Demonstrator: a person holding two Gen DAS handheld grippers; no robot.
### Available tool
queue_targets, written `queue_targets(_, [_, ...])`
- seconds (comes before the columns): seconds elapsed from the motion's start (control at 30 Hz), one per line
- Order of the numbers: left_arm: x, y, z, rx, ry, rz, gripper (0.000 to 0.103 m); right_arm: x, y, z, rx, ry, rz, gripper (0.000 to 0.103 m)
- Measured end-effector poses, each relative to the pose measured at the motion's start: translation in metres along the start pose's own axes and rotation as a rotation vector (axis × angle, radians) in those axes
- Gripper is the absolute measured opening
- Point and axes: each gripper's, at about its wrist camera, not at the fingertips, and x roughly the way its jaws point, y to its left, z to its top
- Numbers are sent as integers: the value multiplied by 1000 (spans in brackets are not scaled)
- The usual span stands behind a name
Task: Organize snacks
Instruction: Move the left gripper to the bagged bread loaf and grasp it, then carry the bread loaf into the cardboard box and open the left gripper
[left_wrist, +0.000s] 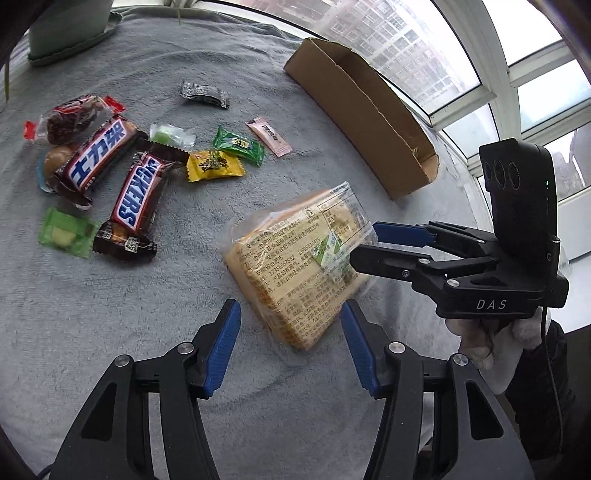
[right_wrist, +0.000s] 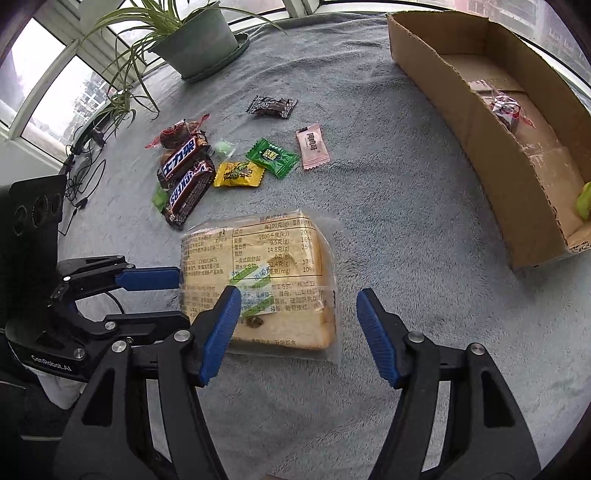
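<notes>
Both my left gripper (left_wrist: 290, 345) and right gripper (right_wrist: 299, 334) have fingers open, empty, flanking the bread packet (right_wrist: 258, 280) on the tabletop (right_wrist: 406, 221). Step: approach. Next: close, carry to cardboard box (right_wrist: 480, 147).

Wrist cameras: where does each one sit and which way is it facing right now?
Left wrist: on the left claw, looking down at the bread pack; the right claw and its gloved hand show on the right side.
Right wrist: on the right claw, looking down over the bread pack; the left claw shows on the left side.
Shared: bread, candies, cardboard box, grey cloth.
</notes>
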Motion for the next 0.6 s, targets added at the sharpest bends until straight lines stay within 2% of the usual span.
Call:
queue_targets(0.3, [7, -7, 1, 33, 7, 9, 55, 5, 1, 3, 11, 2, 30, 68])
queue_targets(0.4, [9, -7, 0, 34, 5, 21, 53, 7, 2, 3, 13, 8, 37, 66])
queue_targets(0.47, [11, -7, 0, 38, 7, 25, 47, 7, 3, 3, 12, 8, 41, 65])
queue_targets(0.6, [12, -9, 0, 52, 5, 36, 46, 7, 3, 3, 18, 9, 48, 63])
